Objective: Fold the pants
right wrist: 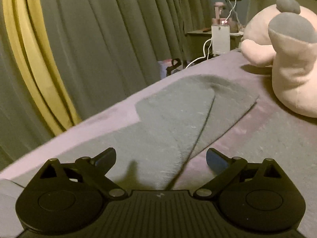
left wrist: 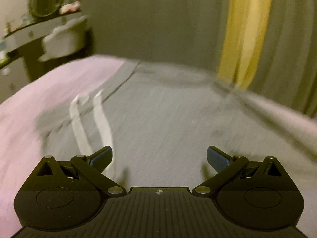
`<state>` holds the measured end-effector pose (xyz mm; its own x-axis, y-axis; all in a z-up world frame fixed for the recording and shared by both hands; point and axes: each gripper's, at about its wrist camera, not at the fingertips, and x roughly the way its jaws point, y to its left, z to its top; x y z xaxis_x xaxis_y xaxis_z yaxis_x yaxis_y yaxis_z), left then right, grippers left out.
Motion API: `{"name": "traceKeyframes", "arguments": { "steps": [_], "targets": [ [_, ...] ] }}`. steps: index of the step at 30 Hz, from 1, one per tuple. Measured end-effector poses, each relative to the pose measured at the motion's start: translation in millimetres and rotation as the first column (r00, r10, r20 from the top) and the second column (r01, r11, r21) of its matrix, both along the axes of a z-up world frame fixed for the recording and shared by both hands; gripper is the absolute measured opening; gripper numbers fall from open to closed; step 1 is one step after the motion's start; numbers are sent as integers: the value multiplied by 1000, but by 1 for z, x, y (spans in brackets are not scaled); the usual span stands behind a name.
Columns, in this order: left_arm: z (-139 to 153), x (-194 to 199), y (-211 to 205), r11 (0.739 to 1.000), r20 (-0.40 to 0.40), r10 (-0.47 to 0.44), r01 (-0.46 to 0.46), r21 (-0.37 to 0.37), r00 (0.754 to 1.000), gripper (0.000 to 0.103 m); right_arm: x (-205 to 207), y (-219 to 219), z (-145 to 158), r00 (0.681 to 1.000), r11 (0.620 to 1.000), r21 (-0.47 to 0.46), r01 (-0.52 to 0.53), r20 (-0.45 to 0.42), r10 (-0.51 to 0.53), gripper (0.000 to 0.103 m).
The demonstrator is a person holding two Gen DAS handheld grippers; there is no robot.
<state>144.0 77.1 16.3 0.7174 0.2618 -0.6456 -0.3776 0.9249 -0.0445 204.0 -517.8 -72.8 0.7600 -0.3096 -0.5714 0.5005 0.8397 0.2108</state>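
Note:
Grey pants [left wrist: 162, 119] lie spread flat on a pink bed sheet [left wrist: 39, 103]. White drawstrings [left wrist: 79, 130] lie near the waistband at the left. The left wrist view is motion-blurred. My left gripper [left wrist: 159, 156] is open and empty, low over the grey fabric. In the right wrist view the two pant legs [right wrist: 174, 115] stretch away side by side with a dark seam between them. My right gripper [right wrist: 160, 157] is open and empty, just above the near end of the legs.
A large pink plush toy [right wrist: 287, 59] sits on the bed at the right. Grey curtains with a yellow strip [right wrist: 33, 59] hang behind the bed. A nightstand with cables [right wrist: 218, 37] stands at the back. A dresser with a round mirror [left wrist: 45, 0] is at the far left.

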Motion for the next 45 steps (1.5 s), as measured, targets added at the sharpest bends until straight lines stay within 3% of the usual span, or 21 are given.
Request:
{"name": "traceKeyframes", "arguments": {
  "steps": [3,5,6,8,10,12,14,15,17,19,20,23,25,27,29,30,31,34,38,41,45],
  "targets": [
    [18,60,16,980,-17,-54,50,-193,998,103,13,1,-13,997,1000,-7,-11,-71,10,83],
    [17,104,29,950,-59,-36,16,-311,998,103,14,3,-18,997,1000,-11,-9,-83,8,69],
    [15,125,33,938,-87,-12,-19,-345,996,103,14,2,-19,997,1000,-24,-6,-73,4,63],
    [11,162,40,916,-110,17,-60,-396,994,103,7,5,-13,998,1000,-22,-1,-59,-1,40],
    [2,196,43,892,-151,31,-96,-441,988,103,5,-2,-14,999,1000,9,16,-35,-16,35],
    [-9,229,41,879,-208,29,-124,-461,978,102,3,-4,-16,1000,999,31,20,-24,-19,34],
    [-18,252,37,874,-259,39,-159,-460,965,76,4,-3,-17,1000,1000,21,18,-22,-17,34],
    [-24,264,35,871,-290,30,-167,-461,956,73,5,-2,-17,1000,1000,12,17,-23,-16,34],
    [-32,281,30,885,-335,16,-169,-433,942,78,6,2,-18,1000,1000,-8,15,-24,-15,35],
    [-29,290,26,902,-317,41,-171,-396,948,83,7,3,-18,1000,1000,-18,15,-25,-15,36],
    [-28,293,25,899,-303,42,-169,-405,952,89,7,3,-18,1000,1000,-18,12,-26,-13,36],
    [-35,298,27,870,-319,56,-203,-449,946,94,6,-2,-16,1000,1000,17,13,-19,-13,39],
    [-37,298,29,865,-311,73,-215,-453,948,93,3,-9,-15,1000,997,71,15,-1,-15,40],
    [-37,293,30,876,-310,92,-225,-427,946,77,1,-14,-15,1000,995,101,14,7,-15,40],
    [-37,293,25,903,-323,107,-227,-364,941,35,1,-13,-17,1000,996,93,12,10,-13,39],
    [-37,292,26,911,-323,98,-216,-352,941,25,2,-12,-17,1000,996,83,10,9,-11,38],
    [-35,287,29,905,-309,77,-196,-376,948,8,2,-11,-17,1000,997,75,11,14,-12,35],
    [-23,256,38,874,-237,92,-192,-446,967,8,0,-15,-18,998,995,99,19,54,-25,25],
    [6,199,39,881,-148,56,-119,-458,987,8,-12,-27,-9,992,977,211,20,116,-45,16],
    [32,137,48,867,-66,21,-51,-496,998,8,-42,-35,10,982,960,281,9,178,-61,10],
    [57,39,59,860,43,-16,35,-510,999,8,-96,-43,42,960,949,310,49,248,-131,4]
  ]
}}
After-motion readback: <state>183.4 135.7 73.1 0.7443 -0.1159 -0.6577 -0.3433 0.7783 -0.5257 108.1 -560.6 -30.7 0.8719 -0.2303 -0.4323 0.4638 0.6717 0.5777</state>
